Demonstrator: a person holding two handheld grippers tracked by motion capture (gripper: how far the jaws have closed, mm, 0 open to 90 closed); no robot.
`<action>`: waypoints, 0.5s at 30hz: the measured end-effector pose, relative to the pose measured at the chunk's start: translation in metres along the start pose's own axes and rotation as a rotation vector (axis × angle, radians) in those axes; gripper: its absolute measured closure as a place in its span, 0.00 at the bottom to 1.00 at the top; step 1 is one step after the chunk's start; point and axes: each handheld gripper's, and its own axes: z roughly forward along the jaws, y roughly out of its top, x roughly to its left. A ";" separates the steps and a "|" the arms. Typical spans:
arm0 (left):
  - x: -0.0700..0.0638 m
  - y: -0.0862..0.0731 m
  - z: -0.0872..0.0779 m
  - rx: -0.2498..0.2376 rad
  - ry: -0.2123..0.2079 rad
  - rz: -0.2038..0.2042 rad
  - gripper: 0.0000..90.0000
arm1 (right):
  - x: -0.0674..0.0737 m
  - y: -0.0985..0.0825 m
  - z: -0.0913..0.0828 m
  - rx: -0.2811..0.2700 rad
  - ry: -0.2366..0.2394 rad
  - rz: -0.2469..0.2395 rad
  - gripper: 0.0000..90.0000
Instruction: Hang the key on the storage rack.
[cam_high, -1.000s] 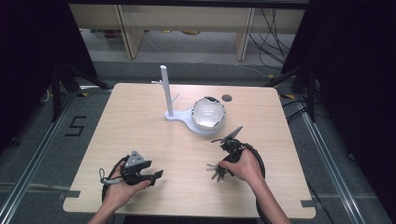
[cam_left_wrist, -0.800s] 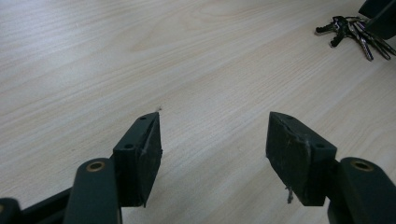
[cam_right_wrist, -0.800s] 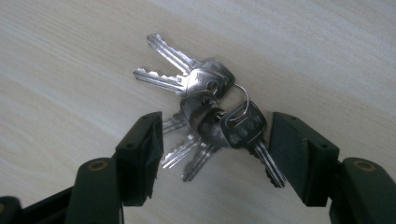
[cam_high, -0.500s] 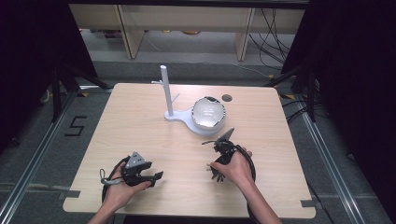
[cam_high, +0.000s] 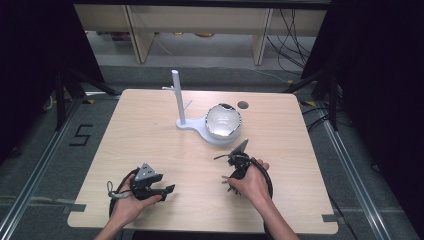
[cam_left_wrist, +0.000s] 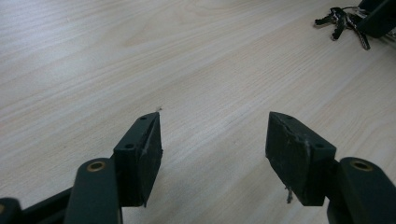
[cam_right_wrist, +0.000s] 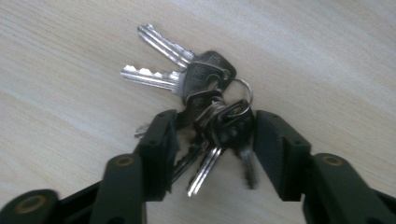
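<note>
A bunch of keys (cam_right_wrist: 210, 88) on a ring lies on the light wood table (cam_high: 150, 130), at front right in the high view (cam_high: 228, 182) and far off at the top right of the left gripper view (cam_left_wrist: 343, 23). My right gripper (cam_right_wrist: 214, 140) has just been closing, and its two pads now touch the dark key heads from both sides. In the high view the right gripper (cam_high: 232, 176) points down at the keys under the person's hand. My left gripper (cam_left_wrist: 215, 140) rests open on the table at front left (cam_high: 167, 190), with nothing between its jaws.
A white stand with an upright post (cam_high: 178, 100) and a flat base sits mid-table. A rounded white-and-silver object (cam_high: 223, 121) rests on that base, just behind my right hand. A small round hole (cam_high: 243, 105) marks the table's far side.
My right hand shifted slightly left and toward the person, down onto the keys, and its jaws closed in on the bunch. The left hand stayed put.
</note>
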 end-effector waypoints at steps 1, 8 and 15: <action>0.000 0.000 0.000 0.000 0.000 0.000 0.39 | -0.002 0.000 0.000 -0.003 0.001 -0.007 0.62; 0.002 0.001 -0.002 0.015 0.007 0.019 0.40 | -0.008 -0.003 0.000 -0.022 0.009 -0.007 0.79; 0.003 0.000 -0.002 0.019 0.003 0.020 0.40 | -0.011 -0.006 -0.002 -0.019 0.007 -0.022 0.85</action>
